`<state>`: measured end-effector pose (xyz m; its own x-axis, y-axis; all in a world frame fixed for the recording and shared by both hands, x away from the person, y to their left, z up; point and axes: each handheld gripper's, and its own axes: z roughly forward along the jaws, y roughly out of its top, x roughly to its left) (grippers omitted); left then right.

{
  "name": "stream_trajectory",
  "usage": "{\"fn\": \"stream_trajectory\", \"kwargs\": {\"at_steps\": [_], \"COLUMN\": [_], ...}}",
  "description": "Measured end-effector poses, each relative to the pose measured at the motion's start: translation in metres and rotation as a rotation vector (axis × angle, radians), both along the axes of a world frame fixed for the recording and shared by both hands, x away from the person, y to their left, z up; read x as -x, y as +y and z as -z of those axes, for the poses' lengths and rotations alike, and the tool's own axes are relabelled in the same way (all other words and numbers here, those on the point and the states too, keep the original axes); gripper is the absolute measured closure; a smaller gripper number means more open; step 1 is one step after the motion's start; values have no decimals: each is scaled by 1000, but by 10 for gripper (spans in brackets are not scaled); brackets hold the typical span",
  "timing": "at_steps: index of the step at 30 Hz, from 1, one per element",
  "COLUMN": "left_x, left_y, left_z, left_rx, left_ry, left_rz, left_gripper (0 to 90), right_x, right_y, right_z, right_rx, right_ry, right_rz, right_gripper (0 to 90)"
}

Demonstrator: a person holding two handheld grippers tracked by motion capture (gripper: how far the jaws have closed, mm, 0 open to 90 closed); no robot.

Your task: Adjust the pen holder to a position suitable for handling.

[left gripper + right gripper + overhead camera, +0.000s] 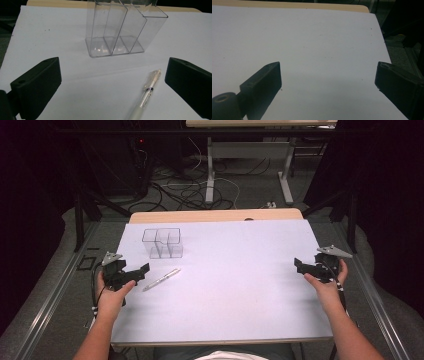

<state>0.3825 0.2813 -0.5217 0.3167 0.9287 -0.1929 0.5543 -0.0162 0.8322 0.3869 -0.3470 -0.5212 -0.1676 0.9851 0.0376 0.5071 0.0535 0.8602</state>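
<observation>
Item: pen (161,279), slim, pale-barrelled with a dark band, lying flat on the white table (235,290) toward its left side, tip pointing away and to the right. It rests free of both tools, just in front of the organiser

Item: clear organiser (163,243), transparent plastic, upright, several open-topped compartments of stepped height, all seemingly empty. It stands behind the pen, near the table's far left

Item: left gripper (131,274), held low just left of the pen. In the left gripper view its jaws stand wide apart, with nothing between them but bare table; the pen (147,92) lies close inside the right-hand jaw, off-centre

Item: right gripper (306,267), at the table's right edge, well apart from pen and organiser. Jaws wide apart over bare surface

Hazards, as judged:
- Pen off-centre in the left jaws; closing from here could nudge it aside and set it rolling
- Round barrel flat on a smooth top may slip or pivot when pinched
- The light organiser could tip or slide if struck by a jaw or a tilted pen
</observation>
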Motion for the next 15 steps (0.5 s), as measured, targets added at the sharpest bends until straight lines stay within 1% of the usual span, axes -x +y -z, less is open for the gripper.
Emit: {"fn": "stream_trajectory", "kwargs": {"at_steps": [2,5,6,7,8,9,11,12,13,14,15], "left_x": [-1,-3,-3,-3,-4,-5,-8,-8,-9,-10,-12], "left_y": [-1,-1,-2,-2,-2,-2,-3,-3,-4,-5,-6], "left_z": [-1,-1,-2,-3,-4,-6,-10,-13,-16,-19,-22], "left_rx": [-9,-13,-13,-15,-24,-20,-11,-11,-14,-24,-32], "left_ry": [0,-3,-1,-3,-2,-4,-14,-17,-29,-42,-52], "left_rz": [-1,-18,-25,-36,-46,-59,-75,-81,-84,-85,-87], "left_gripper": [12,20,24,24,31,52,60,98,98,167,167], "right_x": [1,3,3,3,2,1,1,1,1,1,1], "right_y": [1,3,3,3,5,7,8,10,10,11,11], "right_z": [0,-1,-2,-2,1,2,2,2,2,1,1], "right_rx": [6,9,16,16,7,4,5,6,6,18,18], "right_ry": [0,-1,20,20,-2,8,7,6,6,0,0], "right_rz": [2,9,3,3,2,5,1,2,2,-3,-3], "right_gripper": [68,75,82,82,83,83,83,83,83,85,85]}}
